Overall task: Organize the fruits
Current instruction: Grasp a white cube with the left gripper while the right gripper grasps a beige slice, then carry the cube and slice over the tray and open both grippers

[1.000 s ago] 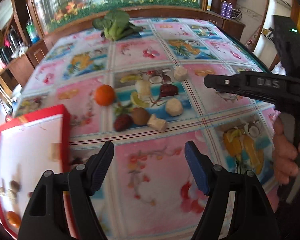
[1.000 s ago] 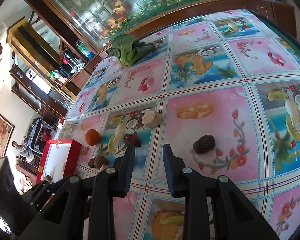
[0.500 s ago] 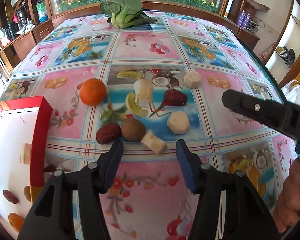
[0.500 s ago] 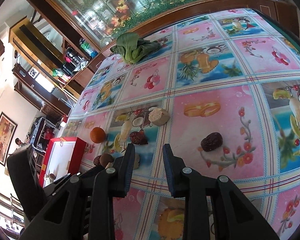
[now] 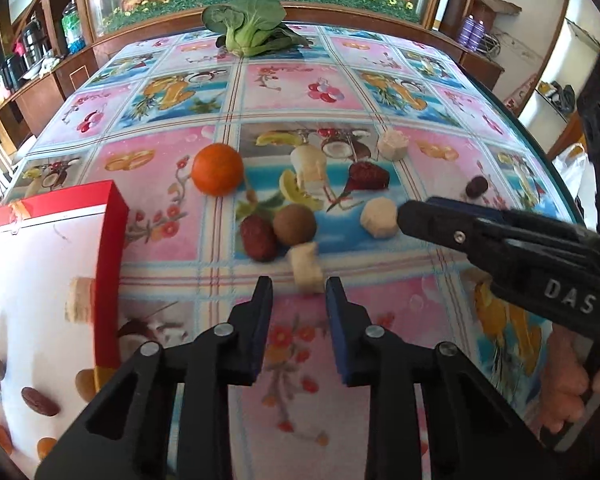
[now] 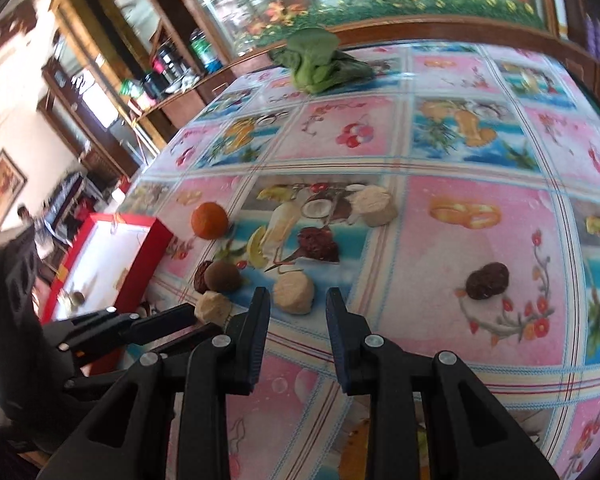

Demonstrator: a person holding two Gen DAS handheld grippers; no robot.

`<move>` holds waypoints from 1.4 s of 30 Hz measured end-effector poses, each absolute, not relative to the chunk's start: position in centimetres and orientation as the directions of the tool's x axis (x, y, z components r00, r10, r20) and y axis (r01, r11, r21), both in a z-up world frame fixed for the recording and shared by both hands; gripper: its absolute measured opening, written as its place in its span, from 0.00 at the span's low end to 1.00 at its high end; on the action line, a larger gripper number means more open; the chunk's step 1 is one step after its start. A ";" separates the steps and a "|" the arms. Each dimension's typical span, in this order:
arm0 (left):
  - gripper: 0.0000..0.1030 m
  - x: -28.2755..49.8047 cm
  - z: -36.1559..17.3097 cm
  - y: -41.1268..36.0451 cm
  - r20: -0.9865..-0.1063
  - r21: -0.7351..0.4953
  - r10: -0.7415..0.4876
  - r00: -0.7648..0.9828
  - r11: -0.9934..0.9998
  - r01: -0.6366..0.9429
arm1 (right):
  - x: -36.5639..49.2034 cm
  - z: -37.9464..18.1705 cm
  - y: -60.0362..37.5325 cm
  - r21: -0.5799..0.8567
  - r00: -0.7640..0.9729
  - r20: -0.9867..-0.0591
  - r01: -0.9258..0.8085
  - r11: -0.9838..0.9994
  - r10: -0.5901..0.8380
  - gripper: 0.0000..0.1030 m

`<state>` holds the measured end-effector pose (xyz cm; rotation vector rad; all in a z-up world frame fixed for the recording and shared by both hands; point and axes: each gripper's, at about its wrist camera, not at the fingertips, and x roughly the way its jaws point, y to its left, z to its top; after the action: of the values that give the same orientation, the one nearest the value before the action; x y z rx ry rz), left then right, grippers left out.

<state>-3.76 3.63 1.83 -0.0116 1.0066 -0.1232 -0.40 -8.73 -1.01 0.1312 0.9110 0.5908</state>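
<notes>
The right gripper [image 5: 404, 216] bears the raised letters "DAS" on its black arm; no other writing can be read.

Landmark: the orange [image 5: 217, 169], round and pebbled, on a glossy tablecloth [image 5: 300, 88] printed in pink and blue fruit squares.

Left gripper [image 5: 299, 294]: its jaws have just been closing and now stand narrow. A pale blocky chunk [image 5: 306, 266] lies at the tips, toward the right blue pad; whether the pads press on it cannot be told.

Right gripper: jaws narrow, nothing between the pads in its own view. A pale round piece [image 6: 294, 292] lies just ahead of its tips, and in the left view the tip is just beside, perhaps touching, that piece. A hand [image 5: 568, 388] holds its handle.

Near side of the orange: a wrinkled red date [image 5: 257, 237] touching a brown round fruit [image 5: 294, 224], the chunk just beside them. To the orange's right: a dark red wrinkled fruit [image 5: 367, 176], then a pale cylinder piece [image 5: 393, 145]. Well to the right lies a dark dried fruit [image 5: 477, 187], apart from the rest.

Left of the orange stands a red-walled box [image 5: 110, 240] with a white floor, holding small brown, orange and pale pieces.

Far beyond the orange lies a leafy green vegetable [image 5: 252, 28], by a wooden ledge under glass painted with flowers.
</notes>
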 end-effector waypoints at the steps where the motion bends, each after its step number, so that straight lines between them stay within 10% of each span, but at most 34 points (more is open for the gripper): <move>1: 0.28 -3.9 1.8 3.8 -0.841 -0.066 -0.109 0.529 0.993 0.100 | -0.5 -1.1 -8.4 0.330 0.470 -0.711 -0.434 0.839 0.523 0.30; 3: 0.28 -4.2 1.9 4.0 -0.840 -0.076 -0.120 0.529 0.992 0.104 | -0.5 -1.2 -8.0 0.297 0.485 -0.720 -0.432 0.852 0.497 0.44; 12: 0.29 -3.2 1.9 3.9 -0.844 -0.084 -0.118 0.523 0.993 0.088 | -0.1 -1.6 -7.0 0.239 0.512 -0.732 -0.426 0.873 0.450 0.44; 21: 0.29 -2.8 1.7 3.0 -0.833 -0.017 -0.084 0.547 0.992 0.128 | -0.1 -1.9 -6.6 0.190 0.521 -0.743 -0.438 0.879 0.420 0.22; 42: 0.16 -5.9 4.0 4.8 -0.783 -0.030 -0.065 0.619 0.997 0.067 | -0.7 -0.7 -8.2 0.319 0.533 -0.669 -0.423 0.848 0.518 0.22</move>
<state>-5.94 4.83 4.02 0.0020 0.9004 -0.0757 -0.66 -8.21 -0.66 0.1233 0.8375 0.5628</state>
